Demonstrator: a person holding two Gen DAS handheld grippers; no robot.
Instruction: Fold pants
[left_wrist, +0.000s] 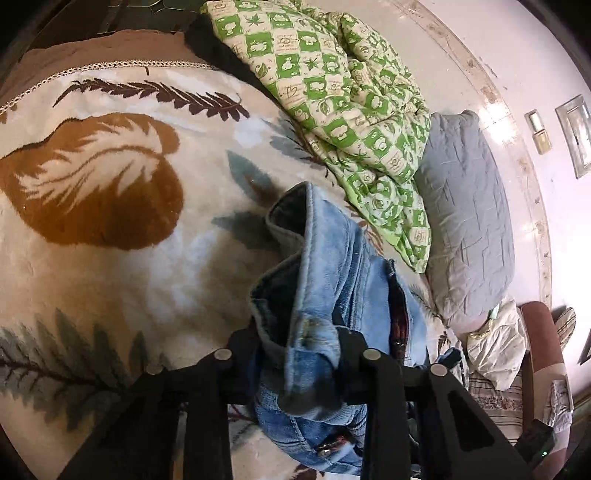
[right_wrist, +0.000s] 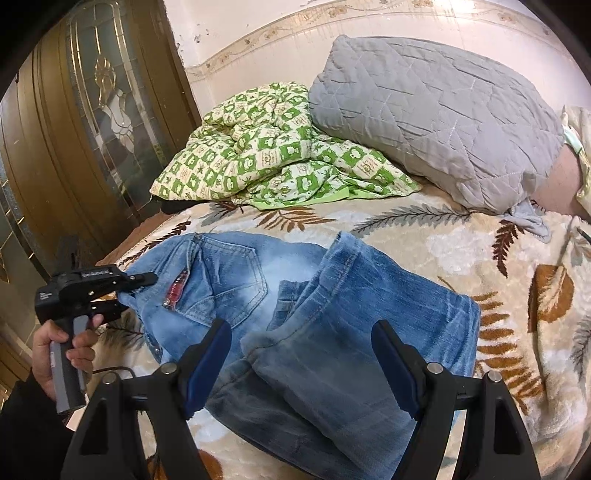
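Light blue jeans (right_wrist: 236, 273) lie folded on the leaf-patterned blanket (right_wrist: 443, 236), legs doubled back over the seat. In the left wrist view a bunched waistband edge of the jeans (left_wrist: 325, 266) rises between the black fingers. My left gripper (left_wrist: 299, 334) is shut on that denim. The right wrist view shows the same left gripper (right_wrist: 138, 290), held by a hand (right_wrist: 55, 347), pinching the waist corner at the jeans' left end. My right gripper (right_wrist: 301, 343) stands open just above the folded legs, its blue pads (right_wrist: 207, 369) wide apart and clear of the cloth.
A green checkered quilt (right_wrist: 273, 155) is crumpled at the back of the bed. A grey quilted pillow (right_wrist: 436, 118) leans against the wall beside it. A brown door with glass panels (right_wrist: 88, 122) stands at the left. Crumpled white cloth (left_wrist: 495, 343) lies past the pillow.
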